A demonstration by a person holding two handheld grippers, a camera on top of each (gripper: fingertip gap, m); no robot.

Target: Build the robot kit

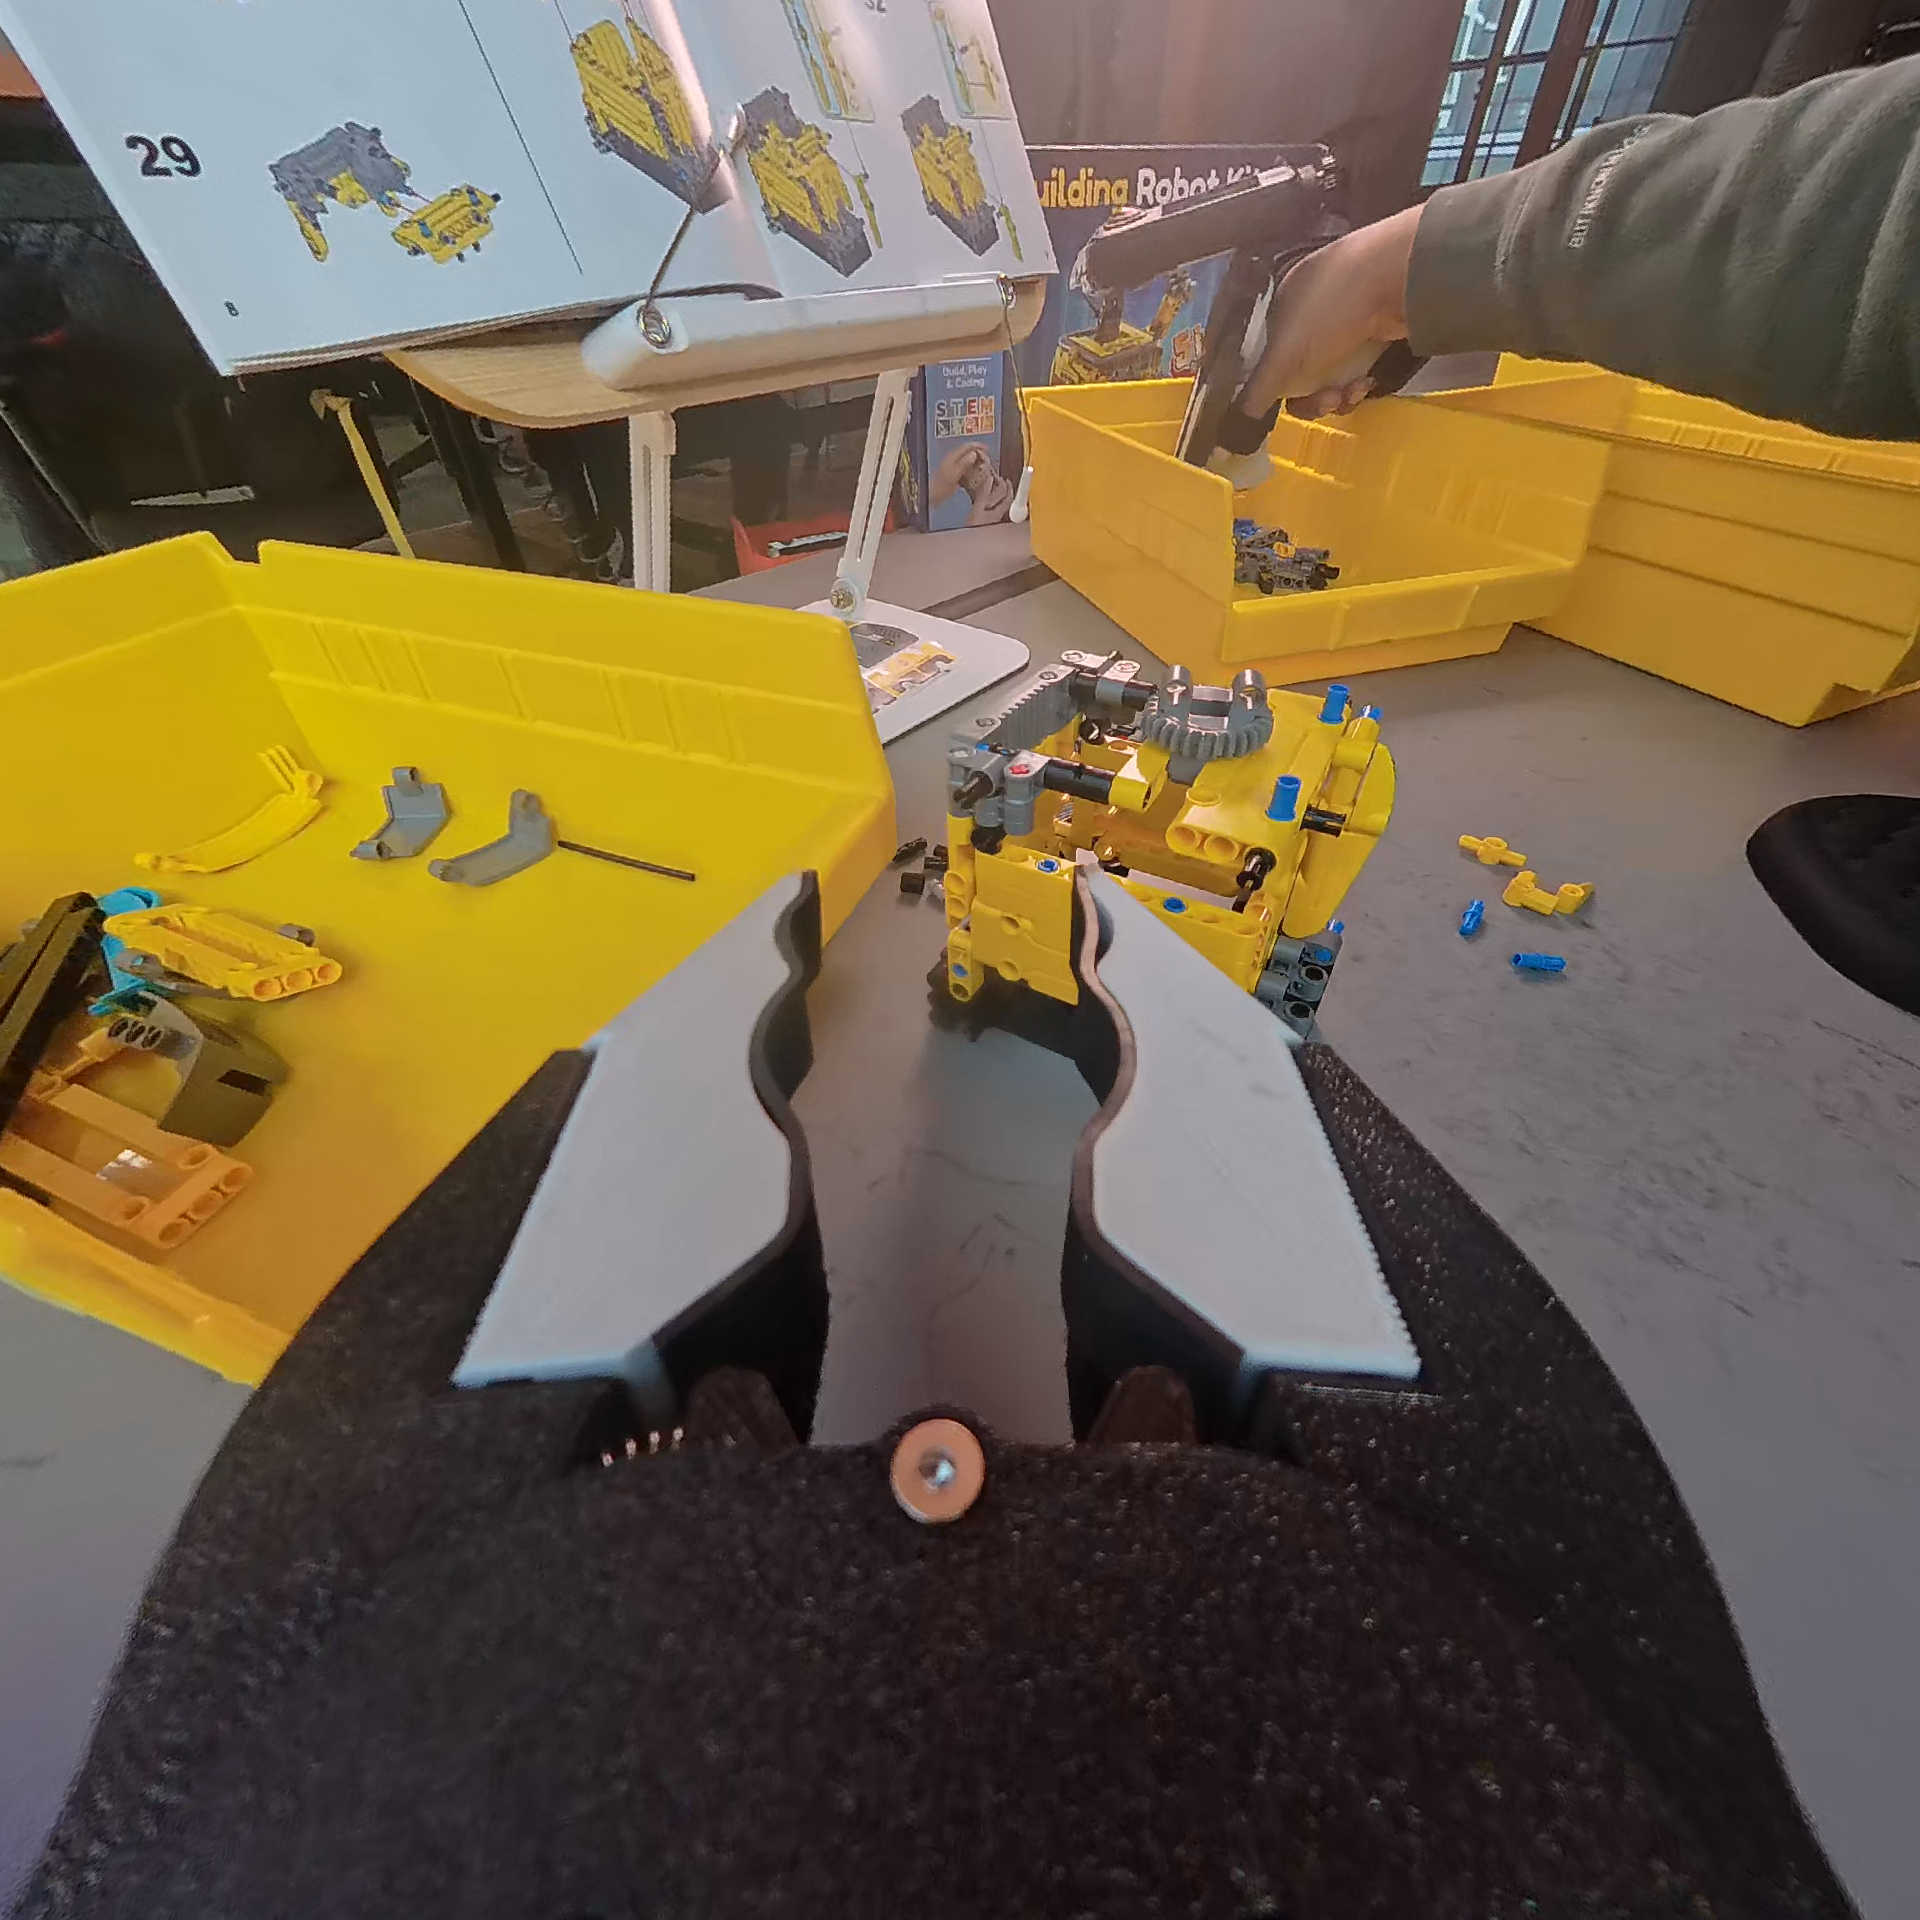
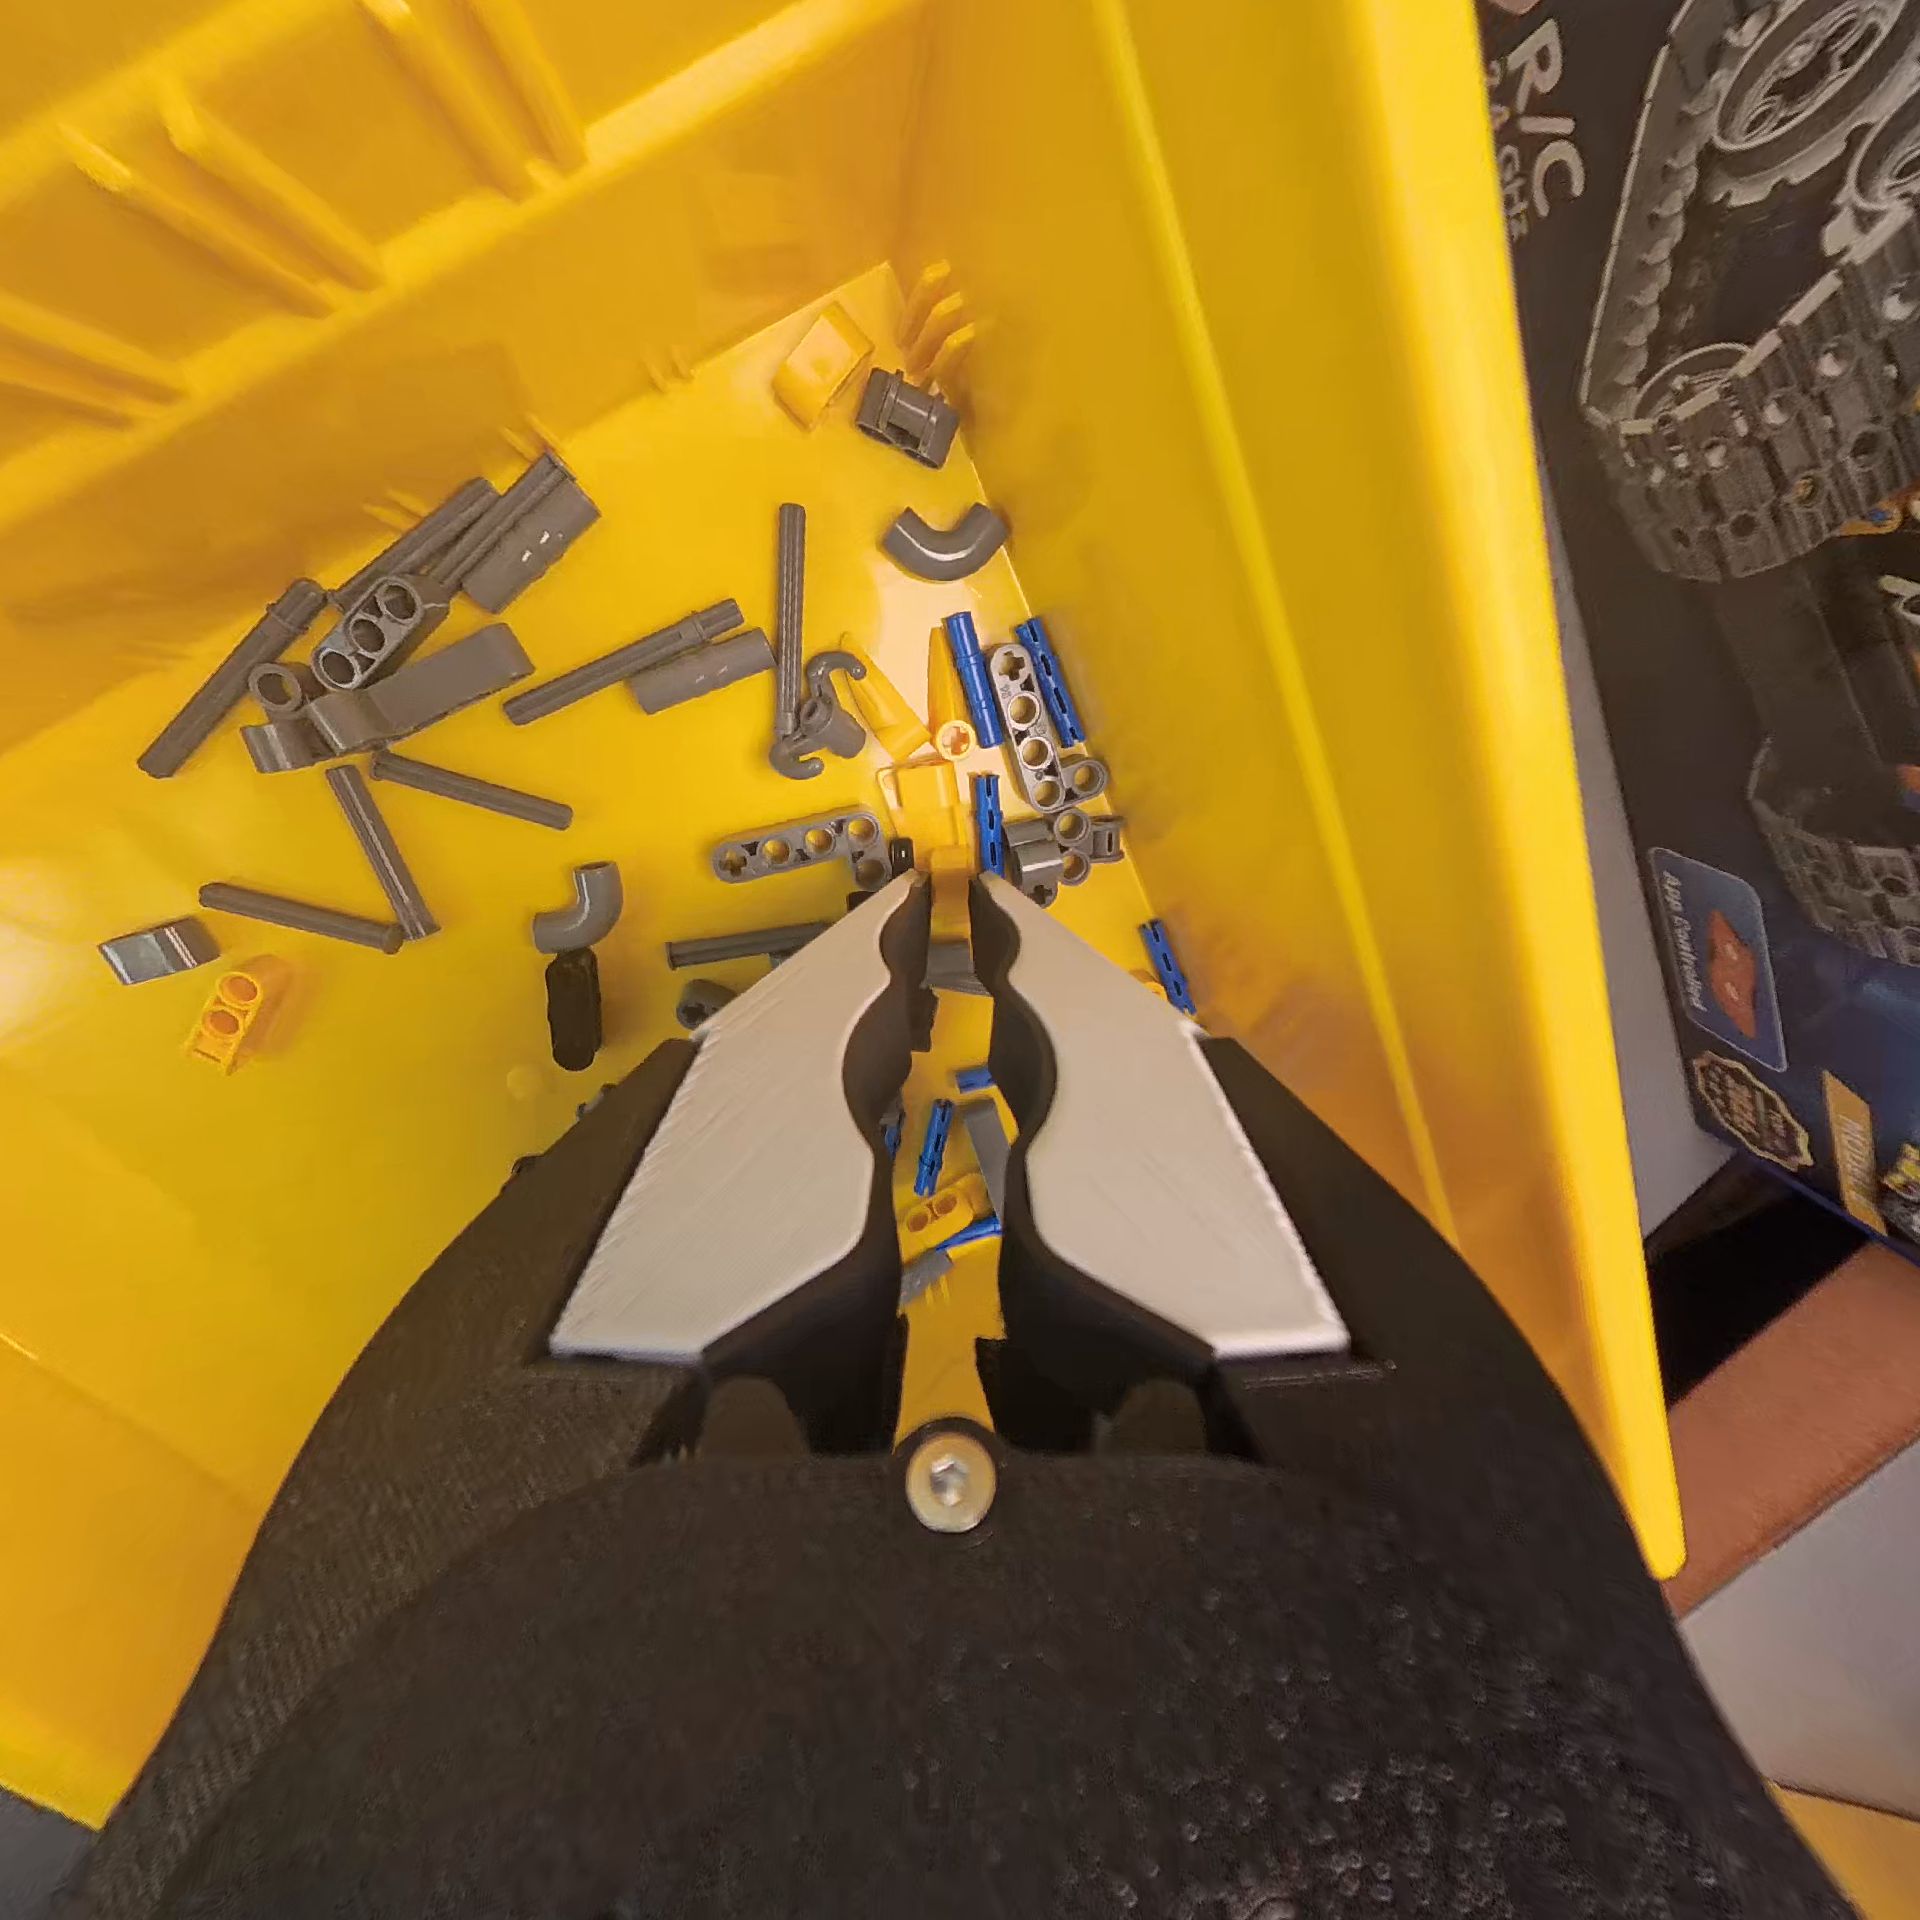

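In the left wrist view, my left gripper [image 1: 943, 883] is open and empty just above the grey table. Its fingertips sit at the near corner of a half-built yellow and grey brick model [image 1: 1164, 821], the right finger against its side. In the right wrist view, my right gripper [image 2: 948, 883] is down inside a yellow bin [image 2: 1247, 520], shut on a small yellow connector piece [image 2: 951, 864] among loose grey beams, axles and blue pins [image 2: 1044, 675]. The right gripper also shows in the left wrist view [image 1: 1231, 436], held by a hand over the back bin [image 1: 1403, 582].
A yellow bin [image 1: 520, 665] at the left holds grey and yellow parts and a subassembly. An open instruction booklet [image 1: 468, 156] stands on a holder behind. Small blue and yellow parts [image 1: 1527, 894] lie on the table at the right. Another yellow bin [image 1: 1745, 582] and a kit box [image 2: 1714, 520] stand beyond. One gripper's finger ends stand about 55 centimeters off the other's.
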